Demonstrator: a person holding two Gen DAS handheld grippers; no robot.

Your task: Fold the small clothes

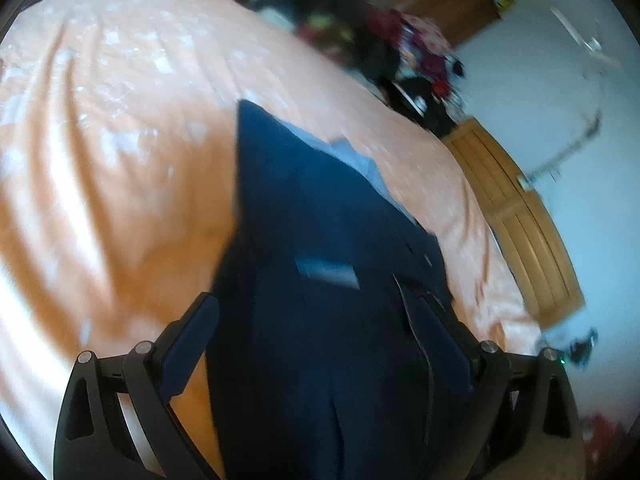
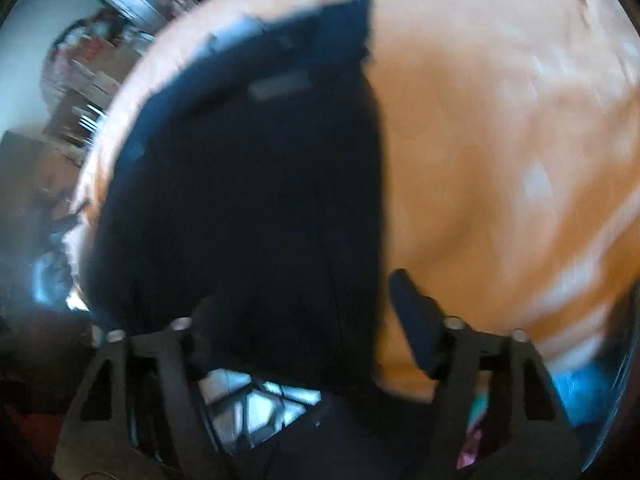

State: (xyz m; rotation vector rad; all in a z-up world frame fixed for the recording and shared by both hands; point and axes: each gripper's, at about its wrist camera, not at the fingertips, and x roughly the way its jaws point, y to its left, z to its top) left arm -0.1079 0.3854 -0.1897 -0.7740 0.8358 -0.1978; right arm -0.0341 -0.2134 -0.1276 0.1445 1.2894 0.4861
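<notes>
Navy garment lies between each spread hand-held gripper's fingers.

One dark navy fabric garment, one peach-orange patterned bedspread, one slatted wooden panel, two black two-finger grippers, the left and the right, and one blurred heap of mixed clothes.

navy garment | small grey label, pale lining edge | spread on orange bedspread
</notes>
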